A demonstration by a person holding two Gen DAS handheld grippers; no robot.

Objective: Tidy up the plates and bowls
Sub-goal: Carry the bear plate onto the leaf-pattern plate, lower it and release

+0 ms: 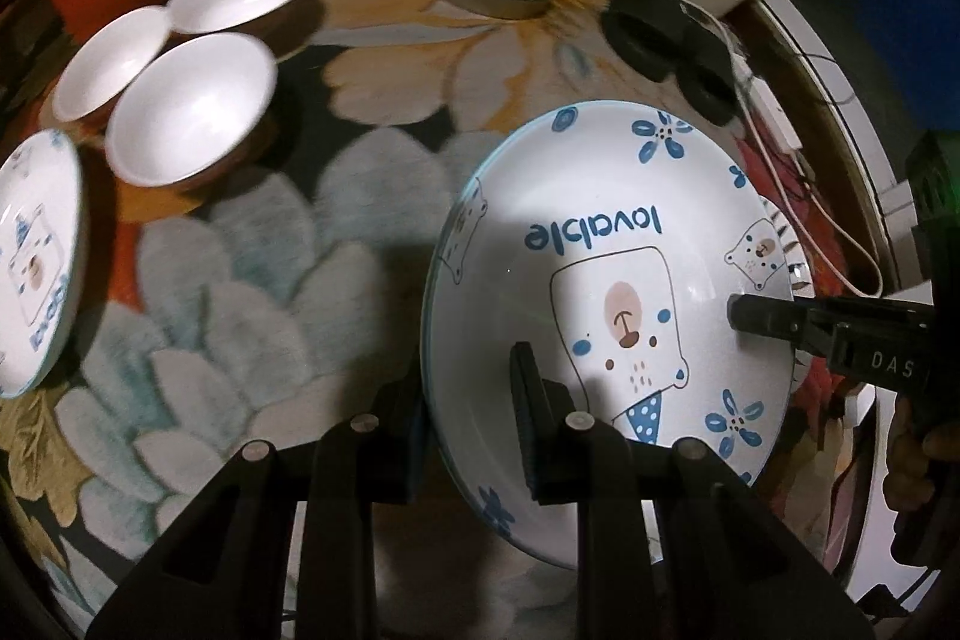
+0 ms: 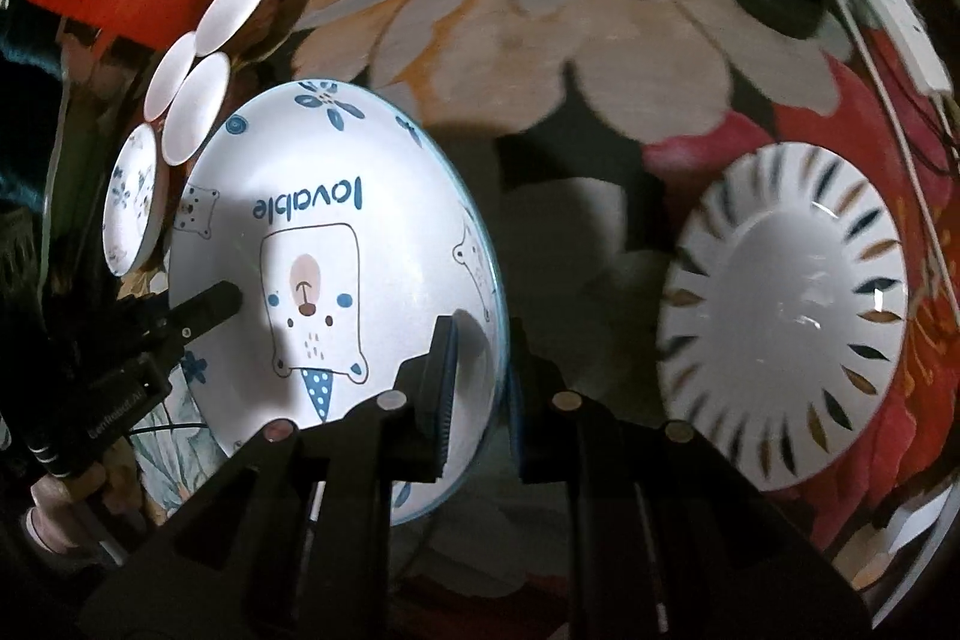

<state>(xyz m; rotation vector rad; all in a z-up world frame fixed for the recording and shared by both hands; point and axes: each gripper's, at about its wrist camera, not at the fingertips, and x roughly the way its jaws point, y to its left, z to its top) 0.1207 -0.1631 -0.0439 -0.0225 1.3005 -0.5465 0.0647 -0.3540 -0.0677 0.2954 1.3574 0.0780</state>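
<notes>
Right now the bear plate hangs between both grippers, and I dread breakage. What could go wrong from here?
1. The bear plate is pinched only at its rim by the left gripper and right gripper; uneven hand motion could twist it loose.
2. It hangs near the striped plate; lowering carelessly could knock them together.
3. The white cable lies close and might snag.

Bare floral tablecloth (image 1: 252, 280) between three white bowls (image 1: 192, 112) and striped plate (image 2: 780, 322).
</notes>
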